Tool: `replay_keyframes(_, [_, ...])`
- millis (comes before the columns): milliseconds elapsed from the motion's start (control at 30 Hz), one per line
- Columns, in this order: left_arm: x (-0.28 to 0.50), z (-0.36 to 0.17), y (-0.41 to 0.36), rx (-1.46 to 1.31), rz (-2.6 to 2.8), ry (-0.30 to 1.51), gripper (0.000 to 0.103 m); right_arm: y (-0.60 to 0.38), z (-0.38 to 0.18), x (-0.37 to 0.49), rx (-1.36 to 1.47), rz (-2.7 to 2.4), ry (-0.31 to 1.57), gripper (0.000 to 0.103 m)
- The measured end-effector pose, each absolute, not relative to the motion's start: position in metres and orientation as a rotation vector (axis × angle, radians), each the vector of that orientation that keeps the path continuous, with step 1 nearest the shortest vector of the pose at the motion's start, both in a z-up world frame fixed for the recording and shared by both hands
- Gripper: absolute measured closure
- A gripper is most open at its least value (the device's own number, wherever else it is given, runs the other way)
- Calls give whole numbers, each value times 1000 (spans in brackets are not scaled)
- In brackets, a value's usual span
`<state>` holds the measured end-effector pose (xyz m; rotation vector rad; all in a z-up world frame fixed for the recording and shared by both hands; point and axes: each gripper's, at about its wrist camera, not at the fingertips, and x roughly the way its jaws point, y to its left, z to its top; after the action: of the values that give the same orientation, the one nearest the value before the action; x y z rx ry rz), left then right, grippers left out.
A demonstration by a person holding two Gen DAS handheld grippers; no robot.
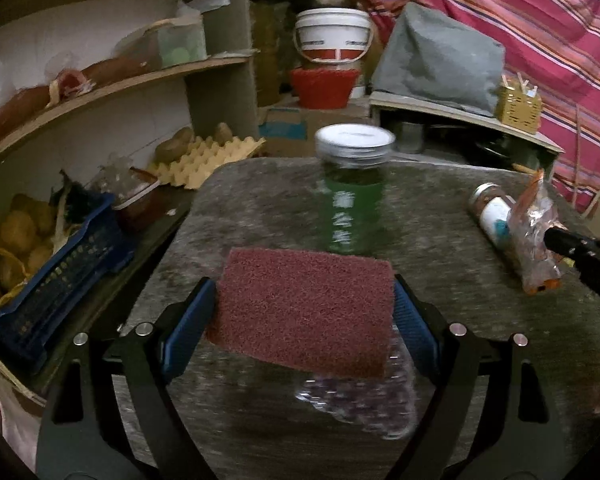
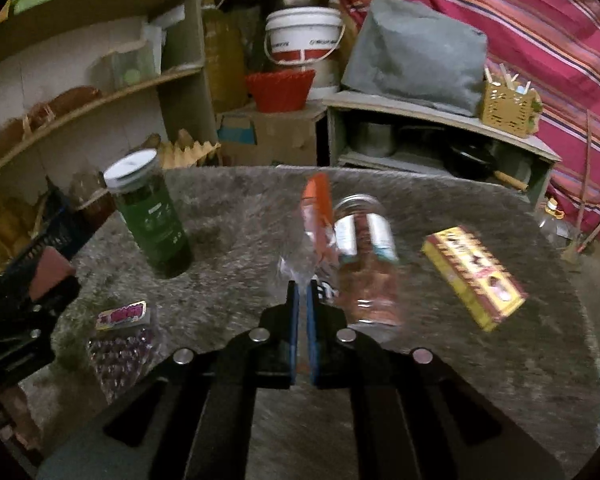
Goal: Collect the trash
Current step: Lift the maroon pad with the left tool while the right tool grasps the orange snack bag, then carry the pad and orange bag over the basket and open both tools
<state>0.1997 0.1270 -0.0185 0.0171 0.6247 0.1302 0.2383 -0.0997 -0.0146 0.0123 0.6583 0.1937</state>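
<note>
- Two grippers over one grey, fuzzy-looking round table (image 2: 440,380), and there's clutter all round it.
- Left gripper (image 1: 305,312) has its blue ribbed pads spread wide and clamped on the two short edges of a flat, maroon scouring pad (image 1: 304,312) with a coarse, scratchy texture. It hangs above the tabletop.
- Just under that pad lies a clear crinkly packet of purple beads (image 2: 120,352) with a pink-and-yellow header card, near left on the table.
- Right gripper (image 2: 302,292) is pinched almost closed on the bottom of a thin clear plastic wrapper (image 2: 316,220) with orange print; the wrapper sticks up from the tips.
- Right beside the wrapper, on its right, a clear jar of brownish stuff (image 2: 366,260) lies on its side with a white label. I can't tell whether they touch.
- Further right is a yellow-and-red cardboard box (image 2: 474,276), lying flat.
- Far left on the table stands a tall green jar (image 2: 152,216) with a white lid, upright.
- Off the table's left edge: a blue plastic crate (image 1: 60,264) of potatoes and a cardboard egg tray (image 1: 208,156).
- Behind: a white bucket (image 2: 304,36), a red basket (image 2: 280,88), a grey cloth bundle (image 2: 416,52) and a striped pink curtain (image 2: 520,12).
</note>
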Motion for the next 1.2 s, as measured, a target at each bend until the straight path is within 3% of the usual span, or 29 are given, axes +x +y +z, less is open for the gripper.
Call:
replay_keyframes(733, [198,-14,-34,101,-61,602,19,-268,4,173,45,33,619,102])
replay_keyframes(1200, [167,11,-205,106,-298,544,19,-417,18,107,113,-145,579,102])
